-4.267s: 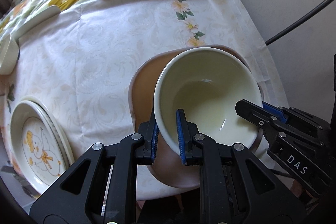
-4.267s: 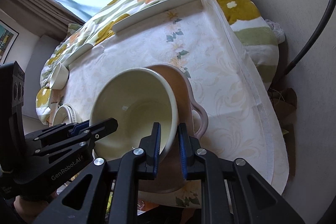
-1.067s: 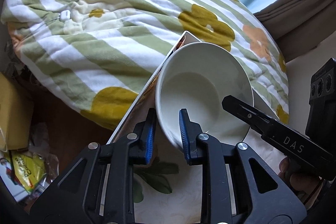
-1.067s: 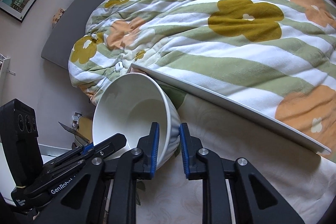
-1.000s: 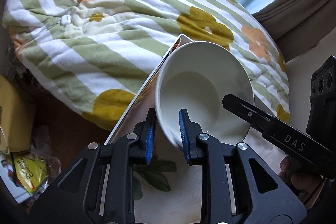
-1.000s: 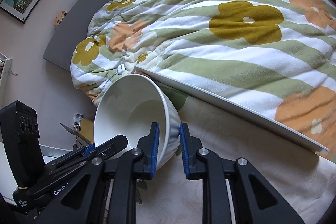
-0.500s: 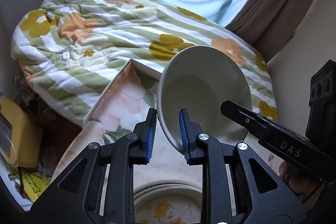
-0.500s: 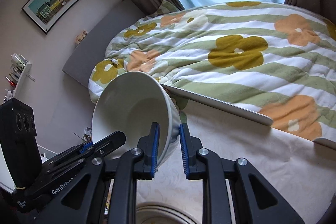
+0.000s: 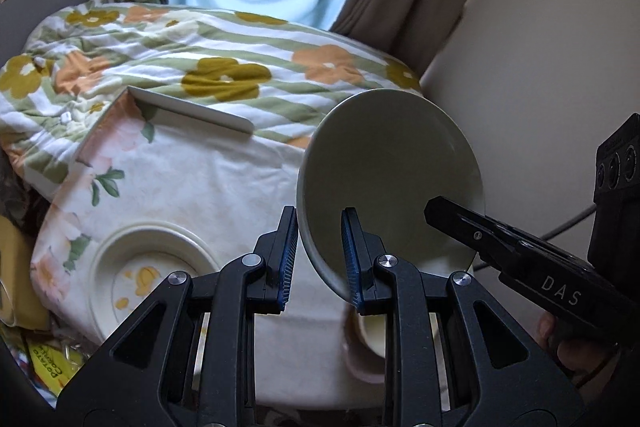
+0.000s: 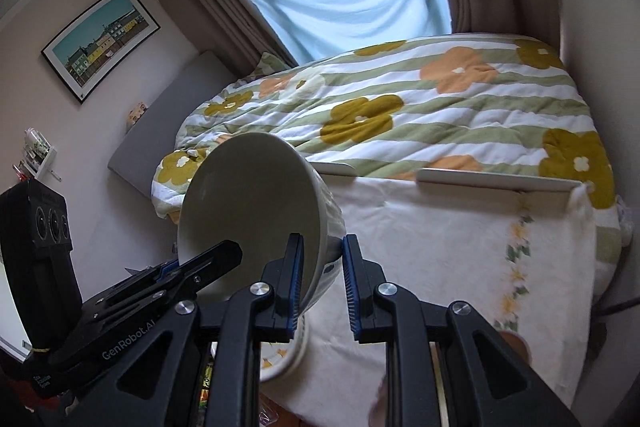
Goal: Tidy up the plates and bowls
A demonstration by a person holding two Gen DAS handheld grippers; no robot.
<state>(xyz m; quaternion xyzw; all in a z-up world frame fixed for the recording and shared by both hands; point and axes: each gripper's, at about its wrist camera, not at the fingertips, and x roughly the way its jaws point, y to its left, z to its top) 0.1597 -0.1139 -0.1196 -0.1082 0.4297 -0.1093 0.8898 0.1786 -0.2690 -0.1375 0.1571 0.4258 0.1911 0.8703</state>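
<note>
Above the table, riding tilted in mid-air: bowl, mouth turned toward the cameras. Being pinched at opposite sides of its rim by left gripper and right gripper, both nearly closed on the thin wall. Having swung away from the far corner by the quilt within the last second, rising and coming back over the middle of the cloth. Now passing between the plates at the near left and the pink dish below, so probably heading for a stack rather than the edge. Hiding most of the pink dish behind jaws and bowl; showing only a sliver of something cream inside it, too little to name. Cutting off the plates at the near edge in the right view. Blurring the table's flowered border with motion.
</note>
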